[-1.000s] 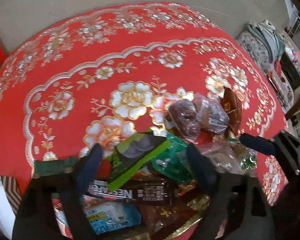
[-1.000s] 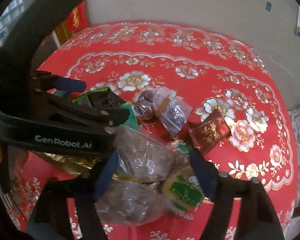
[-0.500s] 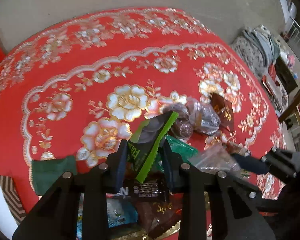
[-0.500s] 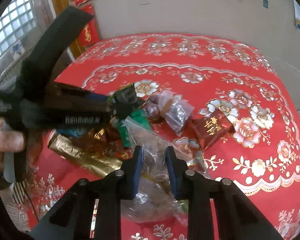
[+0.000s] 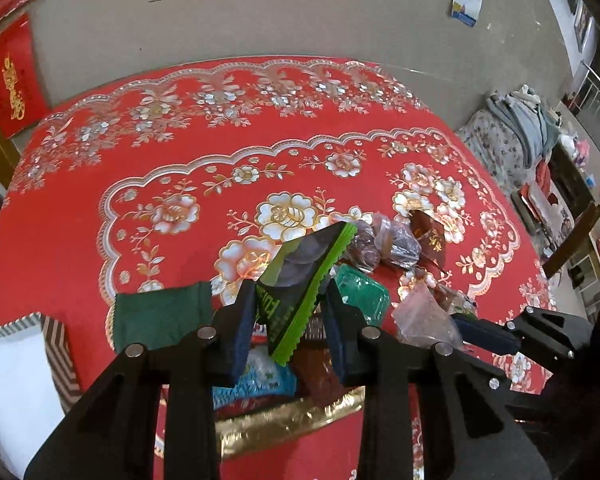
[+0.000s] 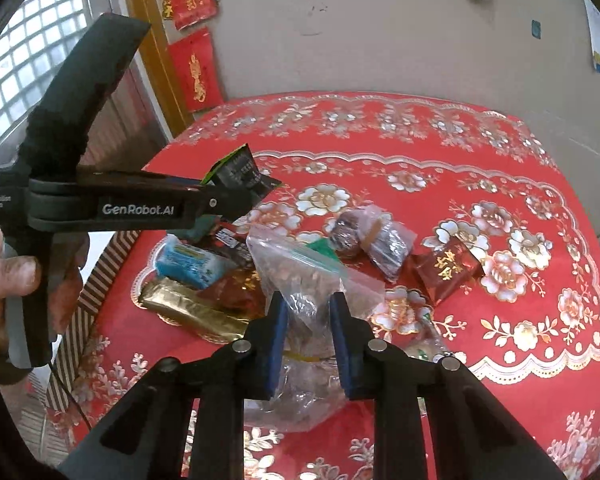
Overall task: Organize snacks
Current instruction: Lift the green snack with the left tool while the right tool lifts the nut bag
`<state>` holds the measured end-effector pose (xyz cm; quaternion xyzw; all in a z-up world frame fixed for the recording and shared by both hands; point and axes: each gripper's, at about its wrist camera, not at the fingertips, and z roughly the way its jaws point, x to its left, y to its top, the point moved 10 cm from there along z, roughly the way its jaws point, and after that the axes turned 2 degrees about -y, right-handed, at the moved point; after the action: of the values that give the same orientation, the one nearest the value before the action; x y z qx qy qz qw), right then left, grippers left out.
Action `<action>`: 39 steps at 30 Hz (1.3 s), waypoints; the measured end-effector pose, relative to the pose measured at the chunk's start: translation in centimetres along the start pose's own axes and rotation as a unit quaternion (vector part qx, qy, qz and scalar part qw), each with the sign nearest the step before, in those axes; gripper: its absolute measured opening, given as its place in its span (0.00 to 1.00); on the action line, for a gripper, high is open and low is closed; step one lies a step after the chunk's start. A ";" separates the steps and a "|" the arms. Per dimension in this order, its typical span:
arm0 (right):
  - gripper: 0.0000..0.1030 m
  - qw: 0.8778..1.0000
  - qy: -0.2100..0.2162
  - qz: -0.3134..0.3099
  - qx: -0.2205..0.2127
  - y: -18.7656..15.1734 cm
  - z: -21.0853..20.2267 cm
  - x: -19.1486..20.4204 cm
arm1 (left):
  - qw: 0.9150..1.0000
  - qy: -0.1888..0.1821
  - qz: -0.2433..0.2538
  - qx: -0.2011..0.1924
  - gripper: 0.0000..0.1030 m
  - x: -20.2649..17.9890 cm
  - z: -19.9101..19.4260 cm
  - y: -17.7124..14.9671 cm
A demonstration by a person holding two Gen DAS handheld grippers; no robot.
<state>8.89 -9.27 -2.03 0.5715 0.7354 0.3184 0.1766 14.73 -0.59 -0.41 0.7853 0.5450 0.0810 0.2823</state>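
My left claw (image 5: 288, 320) is clenched on a green-edged snack packet (image 5: 300, 276), and the packet sticks up above the pile. My right claw (image 6: 310, 332) is clenched on a clear bag of brown snacks (image 6: 296, 280), just at the near side of the pile.

I think the job has only just begun. I hold two snacks, but neither one is put away yet.

The snack pile is my landmark. In it lie a blue packet (image 6: 188, 264), a gold packet (image 6: 188, 312) and a green packet (image 5: 360, 292). On its far side sit two small clear bags of dark snacks (image 6: 376, 240). Just beside those lies a red packet with gold writing (image 6: 448, 268). All rest on the bench (image 5: 180, 160) with its red flowered cloth. On the left of the pile I see a striped box (image 5: 56, 348). Maybe the snacks go there, but I cannot tell.
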 end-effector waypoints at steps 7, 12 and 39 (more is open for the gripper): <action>0.20 1.000 0.001 -0.014 -0.022 0.7 -1.7 1.7 | 1.000 -0.004 -0.010 -0.009 0.29 0.4 -1.7 -1.1; 0.20 1.000 0.005 -0.024 0.009 -0.4 -0.3 2.7 | 1.000 -0.005 -0.015 -0.010 0.29 0.5 -1.8 -1.7; 0.47 1.000 0.009 -0.023 -0.013 0.4 -0.8 4.3 | 0.999 0.007 -0.024 -0.034 0.29 1.4 -4.3 -2.6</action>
<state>7.45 -5.35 -0.77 0.5487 0.7458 0.3293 0.1849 11.26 2.81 1.51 0.7615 0.5626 0.0978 0.3066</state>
